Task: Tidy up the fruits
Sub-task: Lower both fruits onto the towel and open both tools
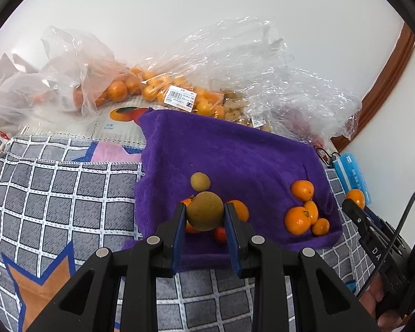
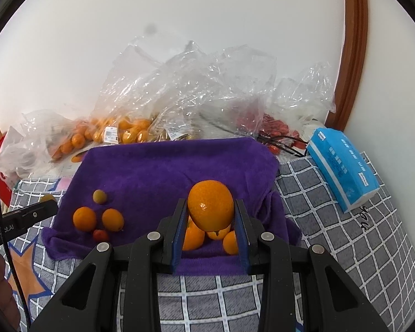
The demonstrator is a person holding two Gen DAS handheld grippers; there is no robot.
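Above the purple towel (image 1: 235, 149), left fingers (image 1: 182, 221) pinch a greenish fruit (image 1: 204, 210), right fingers (image 2: 181, 221) pinch an orange (image 2: 210, 204), likely to sort into separate piles.

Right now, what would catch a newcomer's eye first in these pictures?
The purple towel in the middle, with small piles of oranges near its front corners. Each gripper holds a fruit above it: the left gripper a yellow-green fruit, the right gripper an orange. Clear bags of fruit line the wall behind.

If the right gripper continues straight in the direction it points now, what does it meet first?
Probably the pile of oranges on the purple towel, just below the orange that the right gripper holds; depth is uncertain.
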